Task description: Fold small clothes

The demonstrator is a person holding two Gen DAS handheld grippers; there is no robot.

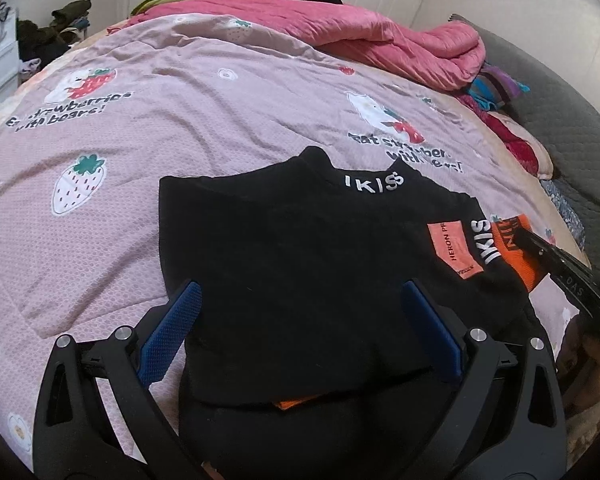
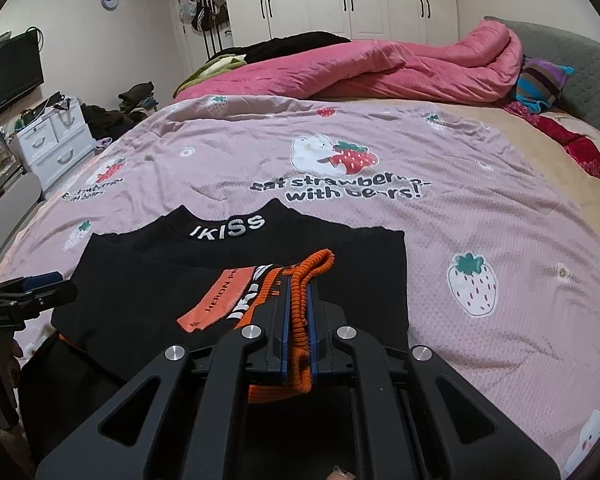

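A small black top [image 1: 300, 264] with white "IKISS" lettering on the collar lies on the pink strawberry bedspread [image 1: 148, 168], its left side folded in. My left gripper [image 1: 300, 300] is open, its blue pads [image 1: 172, 332] wide apart above the top's lower part, holding nothing. My right gripper [image 2: 300, 300] is shut on the orange ribbed sleeve cuff [image 2: 304, 280] and holds it over the top's [image 2: 160, 280] right side, beside an orange patch [image 2: 220, 300]. The right gripper also shows at the right edge of the left wrist view [image 1: 520, 232].
A rumpled pink quilt [image 2: 400, 68] and dark clothes lie at the far side of the bed. Striped pillows [image 2: 540, 80] and a grey headboard [image 2: 588, 80] stand at right. White drawers [image 2: 52, 144] and a television [image 2: 8, 76] stand at left beyond the bed edge.
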